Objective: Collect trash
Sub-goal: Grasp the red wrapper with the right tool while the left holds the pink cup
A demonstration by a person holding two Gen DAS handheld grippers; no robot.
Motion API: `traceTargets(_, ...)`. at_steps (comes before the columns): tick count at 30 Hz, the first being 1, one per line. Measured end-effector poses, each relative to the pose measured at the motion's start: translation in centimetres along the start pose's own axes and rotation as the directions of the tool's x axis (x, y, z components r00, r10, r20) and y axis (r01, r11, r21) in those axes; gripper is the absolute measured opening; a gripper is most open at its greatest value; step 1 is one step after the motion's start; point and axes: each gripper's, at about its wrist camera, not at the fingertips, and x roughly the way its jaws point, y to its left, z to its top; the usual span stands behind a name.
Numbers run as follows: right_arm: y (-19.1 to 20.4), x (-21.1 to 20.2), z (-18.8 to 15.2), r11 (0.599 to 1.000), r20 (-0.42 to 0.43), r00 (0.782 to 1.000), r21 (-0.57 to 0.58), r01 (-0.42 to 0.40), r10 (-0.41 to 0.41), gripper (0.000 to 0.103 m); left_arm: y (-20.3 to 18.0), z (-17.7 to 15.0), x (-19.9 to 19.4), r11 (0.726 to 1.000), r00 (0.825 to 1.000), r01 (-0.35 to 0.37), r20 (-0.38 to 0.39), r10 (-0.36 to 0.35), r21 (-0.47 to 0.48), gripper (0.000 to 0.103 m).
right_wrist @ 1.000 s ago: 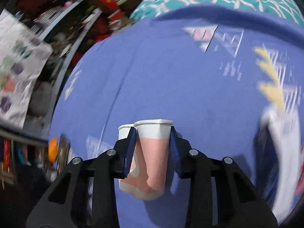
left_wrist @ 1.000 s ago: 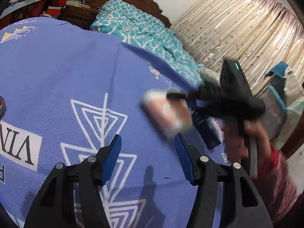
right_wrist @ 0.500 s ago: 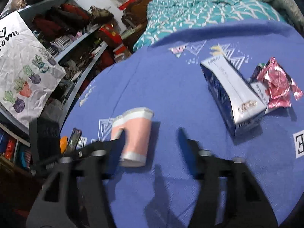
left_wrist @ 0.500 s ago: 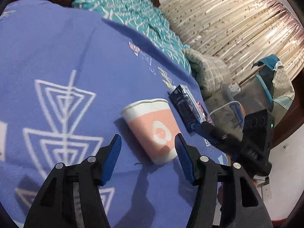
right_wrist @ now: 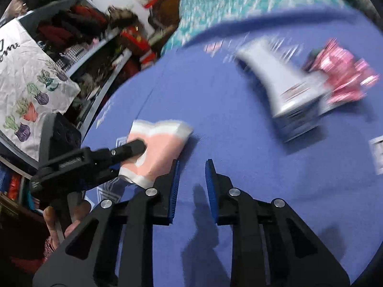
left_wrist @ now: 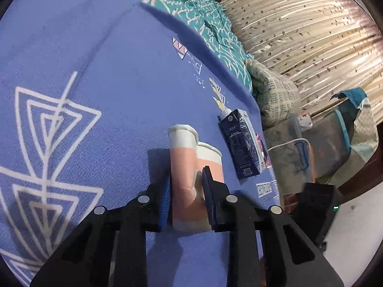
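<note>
A pink and white paper cup (left_wrist: 185, 148) lies on its side on the blue patterned blanket (left_wrist: 107, 95). My left gripper (left_wrist: 187, 175) is shut on it, and its wall is squashed flat between the pads. In the right wrist view the same cup (right_wrist: 165, 141) lies to the left of my right gripper (right_wrist: 191, 165). The right jaws are closing with nothing between them, only blanket below. A dark blue drink carton (left_wrist: 241, 143) lies beyond the cup. It appears blurred as the carton (right_wrist: 287, 91) beside a crumpled pink foil wrapper (right_wrist: 342, 79).
A teal quilt (left_wrist: 198, 16) lies at the far end of the bed, and a patterned curtain (left_wrist: 311, 35) hangs to the right. Cluttered shelves (right_wrist: 79, 35) and a white cactus-print cloth (right_wrist: 28, 76) stand on the left. A person's hand (right_wrist: 71, 217) holds the left gripper.
The right gripper let go of the cup and swung away to the right, its jaws narrowing. The left gripper moved up to the cup and shut on it, squashing it.
</note>
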Motion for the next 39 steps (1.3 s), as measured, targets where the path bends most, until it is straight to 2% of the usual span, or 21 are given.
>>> traceTargets(1, -0.3, -1.2, 0.0, 0.999, 0.035, 0.999, -0.016, 0.035, -0.034, 0.026, -0.2, -0.2, -0.3, 1.000, 1.000, -0.006, 0.008, 0.006, 0.015, 0.023)
traceTargets(3, -1.5, -3.3, 0.1, 0.994, 0.094, 0.990, -0.023, 0.105, -0.103, 0.033, -0.4, -0.5, -0.7, 0.999, 1.000, -0.011, 0.014, 0.010, 0.032, 0.022)
traceTargets(5, -3.7, -5.3, 0.8, 0.985, 0.140, 0.975, -0.003, 0.175, -0.172, 0.066, -0.8, -0.7, -0.8, 0.999, 1.000, -0.004, 0.014, 0.004, 0.042, 0.022)
traceTargets(6, -4.5, -6.0, 1.0, 0.979, 0.171, 0.965, 0.009, 0.202, -0.201, 0.068, -1.0, -0.8, -1.0, 0.999, 1.000, 0.004, 0.012, -0.005, 0.048, 0.022)
traceTargets(8, -6.2, -6.6, 1.8, 0.965, 0.181, 0.948, 0.028, 0.260, -0.261, 0.066, -1.4, -0.9, -1.1, 0.998, 1.000, 0.022, 0.008, -0.022, 0.056, 0.022)
traceTargets(10, -8.0, -6.6, 2.6, 0.960, 0.156, 0.948, 0.076, 0.268, -0.277, 0.057, -2.0, -0.9, -1.2, 0.997, 0.999, 0.038, 0.007, -0.039, 0.070, 0.022)
traceTargets(13, -9.3, -5.5, 4.0, 0.975, 0.153, 0.969, 0.137, 0.176, -0.196, 0.048, -2.8, -0.9, -1.3, 0.995, 0.999, 0.047, 0.006, -0.048, 0.089, 0.022)
traceTargets(15, -9.6, -3.9, 5.3, 0.977, 0.150, 0.975, 0.160, 0.138, -0.163, 0.047, -3.2, -0.8, -1.1, 0.995, 0.999, 0.049, 0.003, -0.049, 0.092, 0.022)
traceTargets(17, -8.7, -1.3, 6.3, 0.979, 0.105, 0.988, 0.180, 0.091, -0.111, 0.047, -3.3, -0.8, -0.9, 0.995, 0.999, 0.046, 0.000, -0.046, 0.094, 0.022)
traceTargets(19, -6.7, 0.7, 6.2, 0.990, 0.042, 0.998, 0.136, 0.037, -0.043, 0.047, -3.4, -0.8, -0.8, 0.994, 0.999, 0.044, -0.004, -0.044, 0.097, 0.022)
traceTargets(21, -5.2, 0.3, 6.0, 0.995, 0.079, 0.995, 0.075, 0.062, -0.068, 0.046, -3.6, -0.8, -0.7, 0.994, 0.999, 0.040, -0.007, -0.039, 0.101, 0.022)
traceTargets(23, -6.0, -1.7, 6.5, 0.989, 0.166, 0.979, 0.102, 0.103, -0.119, 0.047, -3.8, -0.8, -0.7, 0.993, 0.999, 0.039, -0.008, -0.039, 0.109, 0.022)
traceTargets(25, -7.5, -3.7, 7.3, 0.969, 0.225, 0.946, 0.139, 0.204, -0.232, 0.048, -4.2, -0.9, -0.5, 0.992, 0.999, 0.042, -0.014, -0.040, 0.123, 0.022)
traceTargets(27, -9.6, -4.8, 8.2, 0.944, 0.247, 0.916, 0.176, 0.280, -0.317, 0.056, -4.6, -0.9, -0.4, 0.990, 0.999, 0.044, -0.016, -0.042, 0.137, 0.022)
traceTargets(28, -10.8, -4.7, 8.6, 0.936, 0.235, 0.913, 0.195, 0.293, -0.334, 0.062, -4.9, -1.0, -0.4, 0.988, 0.999, 0.045, -0.016, -0.043, 0.145, 0.022)
traceTargets(31, -13.0, -3.3, 8.8, 0.932, 0.157, 0.936, 0.237, 0.275, -0.316, 0.063, -5.5, -1.1, 0.0, 0.987, 0.999, 0.050, -0.018, -0.048, 0.155, 0.023)
traceTargets(32, -13.2, -2.5, 8.9, 0.936, 0.132, 0.944, 0.230, 0.266, -0.301, 0.059, -5.6, -1.2, 0.1, 0.986, 0.999, 0.051, -0.022, -0.048, 0.157, 0.023)
traceTargets(33, -12.8, -1.6, 8.8, 0.942, 0.102, 0.953, 0.215, 0.259, -0.285, 0.052, -5.6, -1.2, 0.1, 0.986, 0.999, 0.050, -0.024, -0.047, 0.160, 0.023)
traceTargets(34, -12.4, -1.0, 8.3, 0.951, 0.076, 0.964, 0.200, 0.234, -0.253, 0.021, -5.7, -1.3, 0.2, 0.985, 0.999, 0.046, -0.026, -0.042, 0.164, 0.023)
traceTargets(35, -11.5, -0.7, 7.7, 0.957, 0.073, 0.970, 0.193, 0.216, -0.233, 0.018, -5.8, -1.3, 0.3, 0.985, 0.999, 0.042, -0.027, -0.038, 0.166, 0.023)
traceTargets(39, -10.0, -3.3, 6.3, 0.950, 0.192, 0.946, 0.225, 0.215, -0.260, 0.014, -6.5, -1.5, 0.0, 0.984, 0.999, 0.032, -0.025, -0.028, 0.177, 0.023)
